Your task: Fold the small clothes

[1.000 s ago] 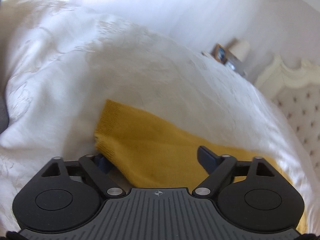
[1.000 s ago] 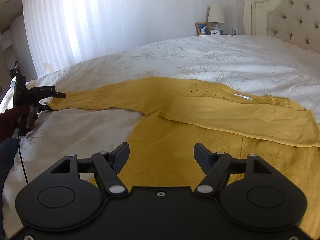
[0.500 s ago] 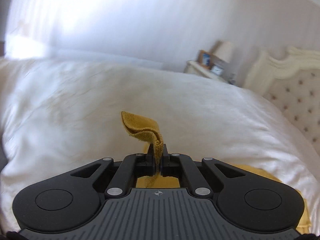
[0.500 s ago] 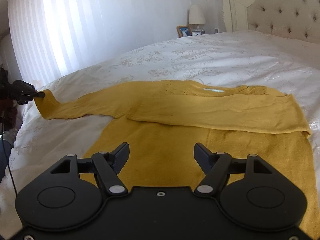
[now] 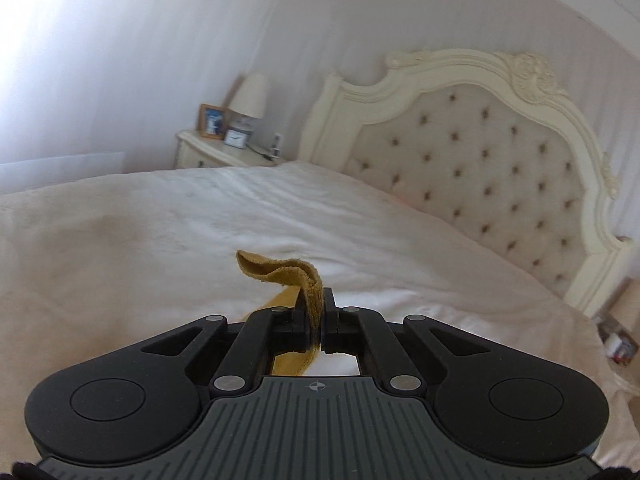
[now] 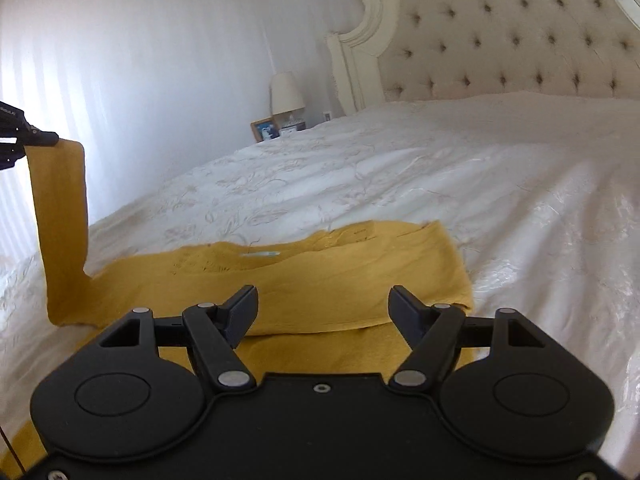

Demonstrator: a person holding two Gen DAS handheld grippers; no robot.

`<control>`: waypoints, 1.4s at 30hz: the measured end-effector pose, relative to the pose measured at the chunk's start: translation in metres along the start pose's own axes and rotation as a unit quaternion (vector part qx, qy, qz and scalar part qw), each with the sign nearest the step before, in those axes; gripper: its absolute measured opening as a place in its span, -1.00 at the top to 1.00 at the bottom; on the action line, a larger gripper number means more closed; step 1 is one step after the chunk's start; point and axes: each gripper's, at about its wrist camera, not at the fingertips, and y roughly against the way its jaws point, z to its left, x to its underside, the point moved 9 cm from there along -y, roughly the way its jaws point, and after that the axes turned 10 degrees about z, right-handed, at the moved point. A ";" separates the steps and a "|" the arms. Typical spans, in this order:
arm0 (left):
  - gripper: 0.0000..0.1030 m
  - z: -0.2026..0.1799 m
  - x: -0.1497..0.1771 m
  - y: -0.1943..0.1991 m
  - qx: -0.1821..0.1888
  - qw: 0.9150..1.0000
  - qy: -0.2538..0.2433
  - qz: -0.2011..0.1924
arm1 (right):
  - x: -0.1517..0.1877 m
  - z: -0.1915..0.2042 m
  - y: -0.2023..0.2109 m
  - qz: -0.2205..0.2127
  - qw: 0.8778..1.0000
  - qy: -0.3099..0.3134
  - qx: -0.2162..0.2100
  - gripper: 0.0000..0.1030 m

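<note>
A mustard yellow sweater (image 6: 320, 280) lies flat on the white bedspread (image 6: 440, 184), one sleeve folded across its body. My left gripper (image 5: 319, 308) is shut on the cuff of the other sleeve (image 5: 312, 292) and holds it up in the air. In the right wrist view that sleeve (image 6: 60, 216) hangs straight down from the left gripper (image 6: 44, 139) at the far left. My right gripper (image 6: 323, 306) is open and empty, low over the sweater's body.
A tufted cream headboard (image 5: 480, 160) stands at the head of the bed. A nightstand (image 5: 216, 152) with a lamp (image 5: 248, 94), a photo frame and a clock stands beside it. White curtains (image 6: 120, 80) cover the far wall.
My left gripper shut on the sleeve cuff and lifted it high off the bed. My right gripper stayed open and moved lower and closer over the sweater.
</note>
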 end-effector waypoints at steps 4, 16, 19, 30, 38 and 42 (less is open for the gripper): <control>0.93 -0.060 0.025 -0.054 0.054 0.998 -0.004 0.025 | 0.002 -0.036 -0.002 0.014 0.998 -0.061 0.020 -0.45; 0.24 -0.121 0.136 -0.160 0.083 0.985 -0.038 0.145 | 0.003 -0.081 0.002 0.014 0.989 -0.145 0.039 -0.45; -0.10 -0.128 0.141 -0.149 0.093 0.984 -0.071 0.133 | 0.006 -0.080 -0.001 0.019 0.989 -0.143 0.037 -0.45; -0.35 -0.063 0.164 -0.084 -0.029 0.984 -0.152 0.086 | 0.008 -0.068 -0.005 0.020 0.992 -0.119 0.029 -0.45; -0.35 0.043 0.184 -0.062 -0.149 0.980 -0.087 0.104 | 0.012 -0.053 -0.009 0.021 0.996 -0.087 0.020 -0.45; -0.35 0.082 0.197 -0.057 -0.169 0.976 -0.049 0.128 | 0.014 -0.047 -0.012 0.021 0.997 -0.074 0.012 -0.45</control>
